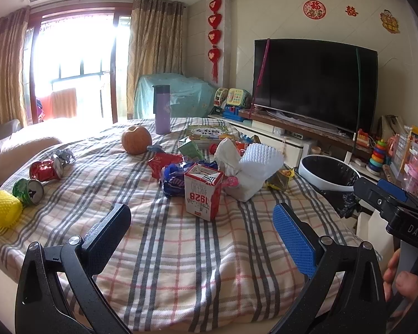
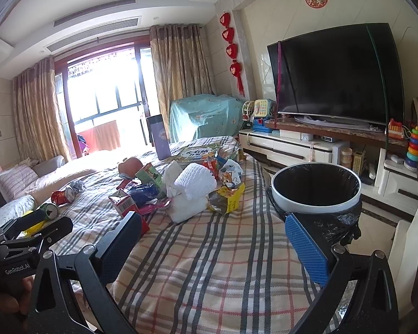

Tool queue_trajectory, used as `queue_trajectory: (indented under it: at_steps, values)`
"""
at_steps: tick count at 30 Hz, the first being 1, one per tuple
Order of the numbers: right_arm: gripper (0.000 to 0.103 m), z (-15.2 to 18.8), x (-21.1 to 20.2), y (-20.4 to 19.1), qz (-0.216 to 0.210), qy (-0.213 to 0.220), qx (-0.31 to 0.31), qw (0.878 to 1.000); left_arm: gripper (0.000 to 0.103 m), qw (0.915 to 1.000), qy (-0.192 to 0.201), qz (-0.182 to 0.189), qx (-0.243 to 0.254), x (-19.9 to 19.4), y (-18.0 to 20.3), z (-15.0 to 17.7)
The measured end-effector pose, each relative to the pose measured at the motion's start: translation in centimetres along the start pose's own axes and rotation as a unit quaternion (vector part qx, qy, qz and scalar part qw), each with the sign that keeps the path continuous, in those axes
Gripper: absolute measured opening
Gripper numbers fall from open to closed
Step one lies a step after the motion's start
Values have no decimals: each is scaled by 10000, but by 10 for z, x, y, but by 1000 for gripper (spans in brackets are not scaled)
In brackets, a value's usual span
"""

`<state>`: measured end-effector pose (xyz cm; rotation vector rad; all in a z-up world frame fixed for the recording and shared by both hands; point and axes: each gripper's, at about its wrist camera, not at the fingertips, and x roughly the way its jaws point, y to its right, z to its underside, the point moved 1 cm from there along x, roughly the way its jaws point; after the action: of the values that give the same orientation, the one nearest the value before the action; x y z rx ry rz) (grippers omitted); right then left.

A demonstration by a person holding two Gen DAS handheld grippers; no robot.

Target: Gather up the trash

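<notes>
While both grippers point(image 1: 202, 239) point(image 2: 213, 239) hover wide and empty, trash point(image 1: 203, 172) sits mid-table, bin point(image 2: 315, 206) right — only the left view shows the far-left yellow net point(image 1: 3, 212) whole.

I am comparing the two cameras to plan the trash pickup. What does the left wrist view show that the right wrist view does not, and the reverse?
Only the left wrist view shows the yellow foam net fully, at the table's left edge, and the "1928" face of the red-white carton.

Only the right wrist view shows the whole trash bin rim with its black liner, and the fox-print wrapper.

Both show the plaid tablecloth, white foam sheet, purple bottle, and an open, empty hand-held gripper.
</notes>
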<state>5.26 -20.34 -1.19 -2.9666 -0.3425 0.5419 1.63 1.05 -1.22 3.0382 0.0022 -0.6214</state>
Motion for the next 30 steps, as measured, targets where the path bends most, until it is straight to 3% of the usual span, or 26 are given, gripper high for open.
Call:
queue_trajectory:
  at_steps: [16, 30]
  values:
    - [103, 0, 2, -1, -31, -47, -14, 10000, 103, 9999, -152, 11, -46, 12, -4, 4]
    - [103, -1, 25, 9, -52, -353, 83, 9993, 103, 9986, -513, -21, -142, 39, -15, 9]
